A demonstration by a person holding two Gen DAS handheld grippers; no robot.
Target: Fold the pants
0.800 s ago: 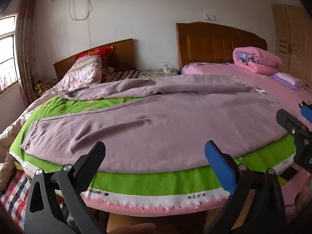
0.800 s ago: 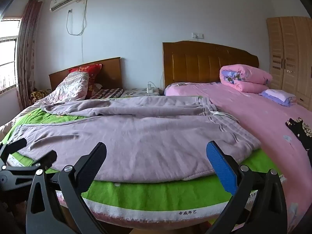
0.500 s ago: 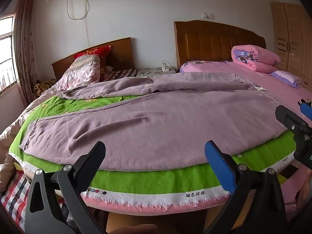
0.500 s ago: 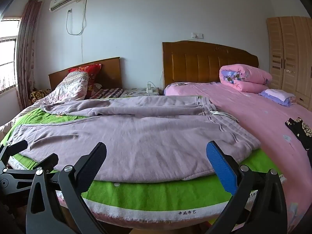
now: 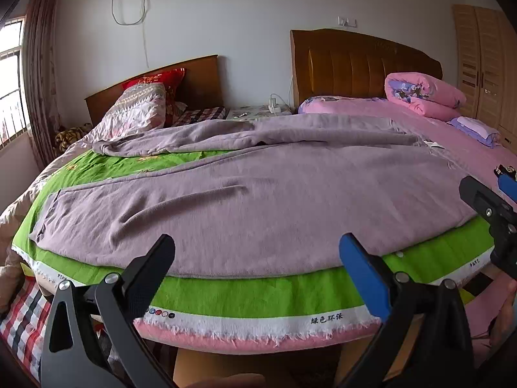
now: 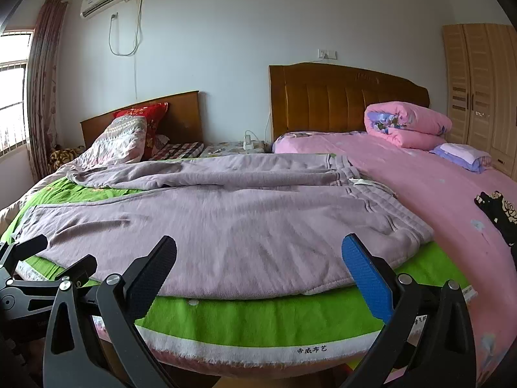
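Mauve pants [image 5: 258,200] [image 6: 226,220] lie spread sideways on a green cloth [image 5: 258,294] [image 6: 258,320] over the near end of the bed. Their waistband [image 6: 371,194] is at the right and the leg cuffs at the left; the far leg is rumpled. My left gripper [image 5: 257,255] hovers open just short of the near hem, nothing between its fingers. My right gripper [image 6: 258,255] is open too, in front of the near edge toward the waist. Each gripper also shows at the edge of the other's view: the right gripper [image 5: 491,200], the left gripper [image 6: 48,258].
A pink bedsheet [image 6: 452,213] extends right, with a rolled pink quilt [image 6: 407,123] and a folded purple cloth [image 6: 462,156] near the wooden headboard [image 6: 349,97]. A second bed with pillows [image 6: 122,139] is at the left. A wardrobe [image 6: 478,90] stands at the far right.
The left gripper's view has shifted slightly, with the bed sitting a little lower and farther left in its frame. The right gripper and the pants have not moved.
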